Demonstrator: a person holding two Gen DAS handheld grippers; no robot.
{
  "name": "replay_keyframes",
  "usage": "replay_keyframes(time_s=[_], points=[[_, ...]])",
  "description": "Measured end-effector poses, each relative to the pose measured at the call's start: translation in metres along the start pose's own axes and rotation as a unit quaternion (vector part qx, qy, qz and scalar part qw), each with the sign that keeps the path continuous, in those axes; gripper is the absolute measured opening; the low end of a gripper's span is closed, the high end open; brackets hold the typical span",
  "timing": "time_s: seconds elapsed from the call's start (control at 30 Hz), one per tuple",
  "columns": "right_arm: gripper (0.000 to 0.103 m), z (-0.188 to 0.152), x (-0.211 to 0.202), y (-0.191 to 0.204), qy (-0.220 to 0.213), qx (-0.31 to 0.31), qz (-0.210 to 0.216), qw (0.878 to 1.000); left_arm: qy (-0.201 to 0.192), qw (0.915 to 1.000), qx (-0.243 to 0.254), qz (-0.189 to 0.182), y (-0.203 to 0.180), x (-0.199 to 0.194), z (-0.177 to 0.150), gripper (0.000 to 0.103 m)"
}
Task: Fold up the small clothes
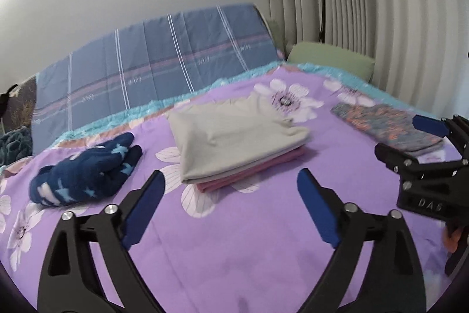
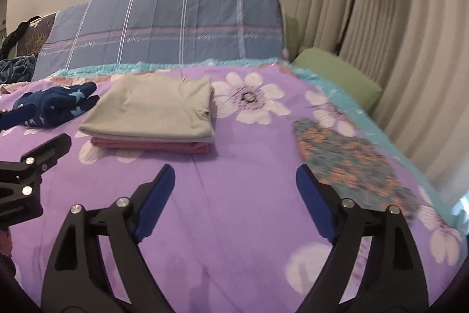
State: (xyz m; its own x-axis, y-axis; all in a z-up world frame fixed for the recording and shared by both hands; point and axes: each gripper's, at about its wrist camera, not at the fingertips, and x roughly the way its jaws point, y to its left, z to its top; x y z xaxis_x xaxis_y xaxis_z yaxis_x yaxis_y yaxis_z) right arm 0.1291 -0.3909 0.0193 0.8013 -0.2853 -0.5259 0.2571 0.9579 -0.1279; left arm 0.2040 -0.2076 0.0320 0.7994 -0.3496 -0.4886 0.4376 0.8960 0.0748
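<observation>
I have both claws spread wide and holding nothing, the left claw [image 1: 228,189] and right claw [image 2: 234,187] hovering over the bed's smooth purple flowered cover [image 1: 234,254]. Far centre lies one flat stack of two folded garments, grey top [image 1: 234,137] on pink piece [image 1: 252,169]. Left sits one crumpled fuzzy navy starred garment [image 1: 85,175]; right, one flat speckled orange-teal piece [image 2: 348,163].
</observation>
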Motion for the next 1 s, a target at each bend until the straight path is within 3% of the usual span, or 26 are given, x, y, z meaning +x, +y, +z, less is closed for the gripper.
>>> replay_keyframes(time_s=[0.23,0.43,0.73,1.0], points=[[0.093,-0.012,-0.077,-0.008,-0.031,0.016,-0.015,0.999,-0.047,0.9987,0.014,0.016,-0.023,-0.091,-0.011,0.101],[0.094,-0.026,-0.122,-0.011,-0.036,0.035,0.002,0.999,-0.049,0.9985,-0.01,0.024,-0.025,-0.135,-0.028,0.102],[0.095,-0.044,-0.156,-0.011,-0.037,0.046,0.023,0.998,-0.057,0.9977,-0.016,0.033,-0.031,-0.176,-0.04,0.102],[0.096,-0.051,-0.163,-0.009,-0.039,0.039,0.013,0.998,-0.054,0.9977,-0.015,0.037,-0.043,-0.183,-0.046,0.102]])
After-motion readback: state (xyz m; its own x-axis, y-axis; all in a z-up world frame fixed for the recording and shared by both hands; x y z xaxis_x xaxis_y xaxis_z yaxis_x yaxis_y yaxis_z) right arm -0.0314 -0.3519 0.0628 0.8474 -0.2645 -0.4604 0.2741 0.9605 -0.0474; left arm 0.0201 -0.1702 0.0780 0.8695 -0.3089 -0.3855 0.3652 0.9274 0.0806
